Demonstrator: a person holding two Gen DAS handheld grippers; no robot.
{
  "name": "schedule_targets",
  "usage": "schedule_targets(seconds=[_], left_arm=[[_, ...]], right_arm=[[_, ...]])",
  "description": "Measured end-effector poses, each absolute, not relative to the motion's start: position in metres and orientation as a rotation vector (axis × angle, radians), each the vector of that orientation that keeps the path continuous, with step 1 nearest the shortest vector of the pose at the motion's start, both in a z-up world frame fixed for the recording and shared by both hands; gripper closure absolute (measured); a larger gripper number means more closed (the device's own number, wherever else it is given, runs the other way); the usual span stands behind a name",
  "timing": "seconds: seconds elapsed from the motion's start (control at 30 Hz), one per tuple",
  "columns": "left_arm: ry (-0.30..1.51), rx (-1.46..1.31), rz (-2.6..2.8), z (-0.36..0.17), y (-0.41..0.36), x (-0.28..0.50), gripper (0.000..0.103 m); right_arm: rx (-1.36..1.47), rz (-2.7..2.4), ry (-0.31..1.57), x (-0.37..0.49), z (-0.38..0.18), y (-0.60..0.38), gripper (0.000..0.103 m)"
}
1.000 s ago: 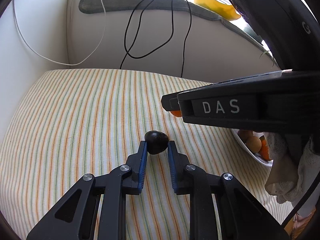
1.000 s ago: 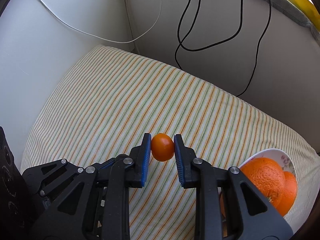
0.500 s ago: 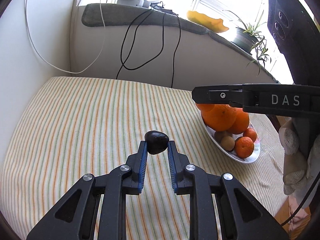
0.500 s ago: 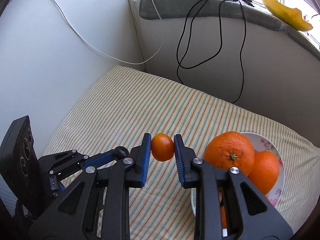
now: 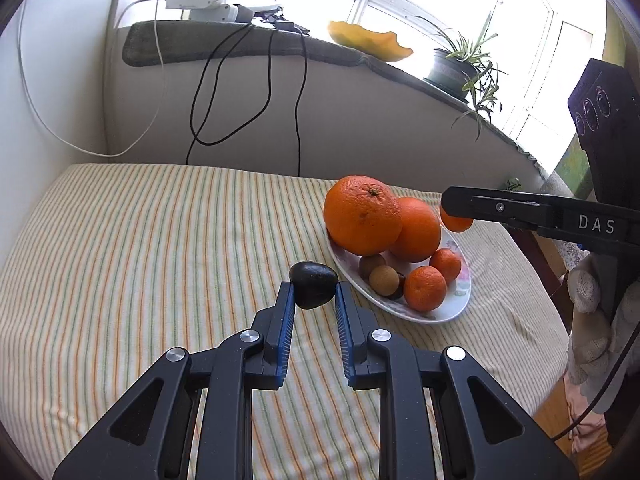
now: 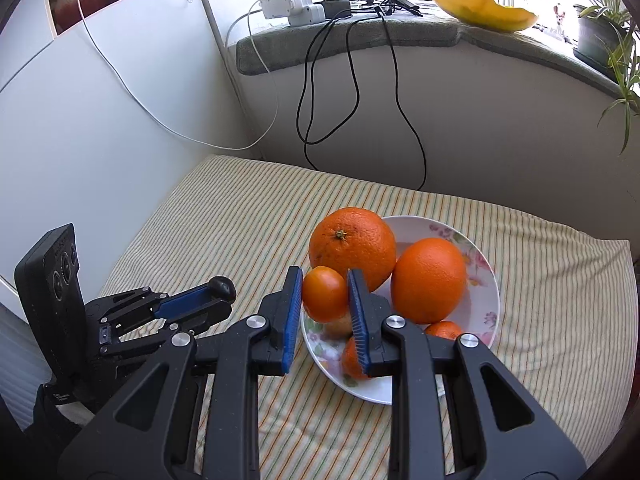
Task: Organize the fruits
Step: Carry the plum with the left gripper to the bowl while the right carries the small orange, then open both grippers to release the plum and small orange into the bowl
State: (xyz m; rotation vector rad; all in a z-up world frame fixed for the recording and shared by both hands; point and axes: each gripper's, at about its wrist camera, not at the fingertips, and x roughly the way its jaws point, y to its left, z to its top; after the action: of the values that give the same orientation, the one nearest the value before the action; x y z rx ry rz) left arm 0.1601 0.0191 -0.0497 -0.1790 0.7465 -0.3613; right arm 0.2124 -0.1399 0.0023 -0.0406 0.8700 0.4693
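On my left, my left gripper has its jaws clamped on a small dark fruit, held above the striped cloth just short of the plate. The fruit sits at the very tips of the pads, so I judge a small twist could let it roll out and off the desk.

To the right, my right gripper pinches a small tangerine above the near rim of the plate, close against the big orange. The plate is already crowded: two large oranges, the second orange beside the first, with smaller fruits below. If I let go carelessly, the tangerine may bounce off the pile or nudge the top orange loose.

What I cannot make out: the small brown fruits are too blurred to name, my own jaws hide part of the plate's contents in the right wrist view, and whether the desk edge is near on the far right is cut off.
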Motion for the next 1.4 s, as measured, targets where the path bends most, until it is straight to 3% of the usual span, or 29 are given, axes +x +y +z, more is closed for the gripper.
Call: schedule_targets(seconds=[0.47, 1.4], left_arm=[[0.750, -0.130, -0.430, -0.045, -0.031, 0.164, 0.084], [0.751, -0.032, -0.465, -0.041, -0.079, 0.191, 0.084]], right_arm=[[0.033, 0.422, 0.881, 0.199, -0.018, -0.205, 0.079], [0.012, 0.467, 0.900, 0.197, -0.043, -0.202, 0.079]])
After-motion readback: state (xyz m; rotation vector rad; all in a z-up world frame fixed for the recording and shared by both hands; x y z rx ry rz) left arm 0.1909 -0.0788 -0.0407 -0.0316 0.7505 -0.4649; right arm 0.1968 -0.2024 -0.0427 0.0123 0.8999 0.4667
